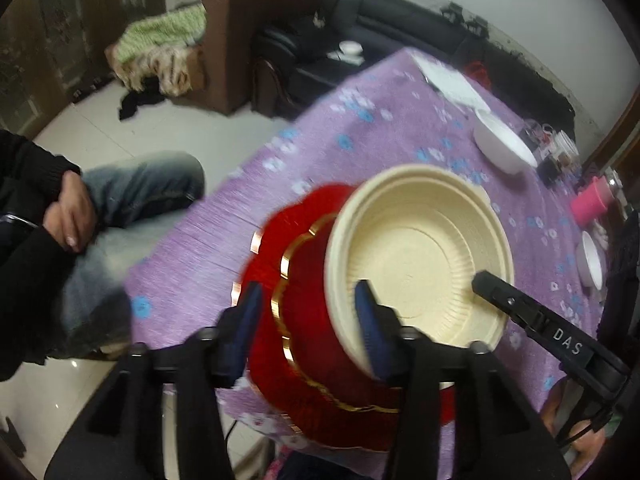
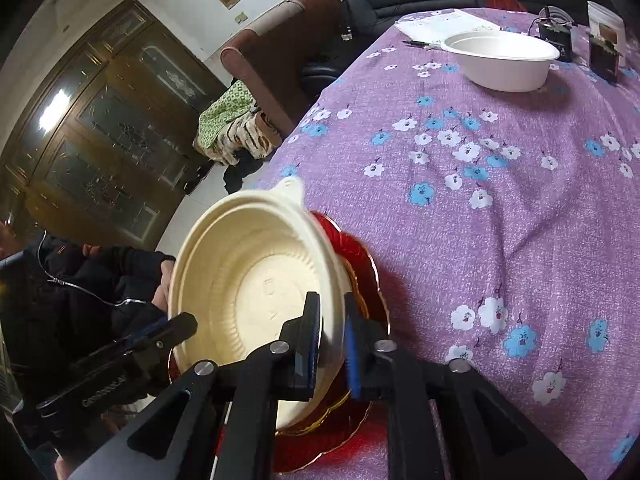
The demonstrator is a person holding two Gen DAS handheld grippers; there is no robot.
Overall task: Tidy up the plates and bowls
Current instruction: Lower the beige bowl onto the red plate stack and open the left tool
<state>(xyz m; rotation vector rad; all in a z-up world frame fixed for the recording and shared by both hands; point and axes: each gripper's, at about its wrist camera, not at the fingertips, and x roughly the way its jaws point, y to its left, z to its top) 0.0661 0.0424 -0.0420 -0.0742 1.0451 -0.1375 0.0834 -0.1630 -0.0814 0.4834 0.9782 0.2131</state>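
Purple flowered table (image 2: 500,208) carries red plates (image 1: 304,308) at its near left edge; the cream bowl (image 2: 248,280) sits tilted on them. Right gripper (image 2: 332,344) pinches its rim; left gripper (image 1: 308,320) jaws spread around its wall. White bowl (image 2: 502,60) sits far right.

Room light is soft, diffuse and fairly dim; the one hot spot is a white glare patch on the glass-fronted wooden cabinet (image 2: 100,128) in the right wrist view, plus small glints on the gold trim of the red plates (image 1: 304,320) in the left wrist view. Left wrist view is motion-smeared: plates, cream bowl (image 1: 420,256) and near edge of the purple floral tablecloth (image 1: 360,152) all streak. Right wrist view is sharper, with soft shadows in the cloth folds. Both show heavy fisheye bending and black vignetted corners.
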